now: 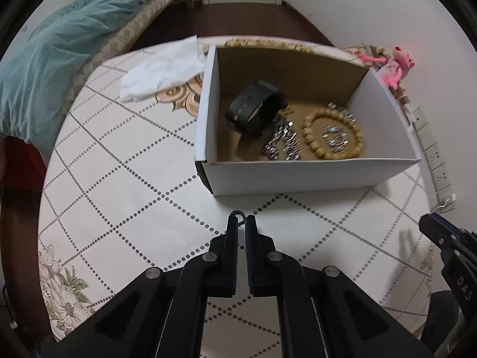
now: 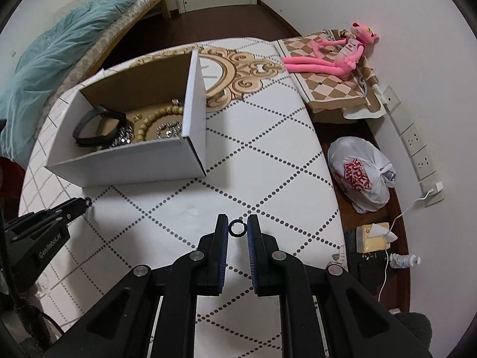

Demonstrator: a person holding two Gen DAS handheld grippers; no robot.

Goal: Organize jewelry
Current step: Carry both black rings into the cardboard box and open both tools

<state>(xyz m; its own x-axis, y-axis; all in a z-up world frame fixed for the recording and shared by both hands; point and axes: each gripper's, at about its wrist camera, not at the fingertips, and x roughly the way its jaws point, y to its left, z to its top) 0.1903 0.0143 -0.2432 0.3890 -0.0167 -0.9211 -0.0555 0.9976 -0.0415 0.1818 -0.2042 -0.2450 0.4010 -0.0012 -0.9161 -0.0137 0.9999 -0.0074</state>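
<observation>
A white cardboard box stands on the table and shows in the right wrist view too. Inside it lie a black band, a wooden bead bracelet and silver chain pieces. My left gripper is shut on a small black ring just in front of the box. My right gripper is narrowly open around a second black ring that lies on the table between its fingertips.
A white cloth lies left of the box. A pink plush toy rests on a checked cloth at the back right. A white plastic bag, wall sockets and cables are off the table's right edge. A bed with a teal blanket is at left.
</observation>
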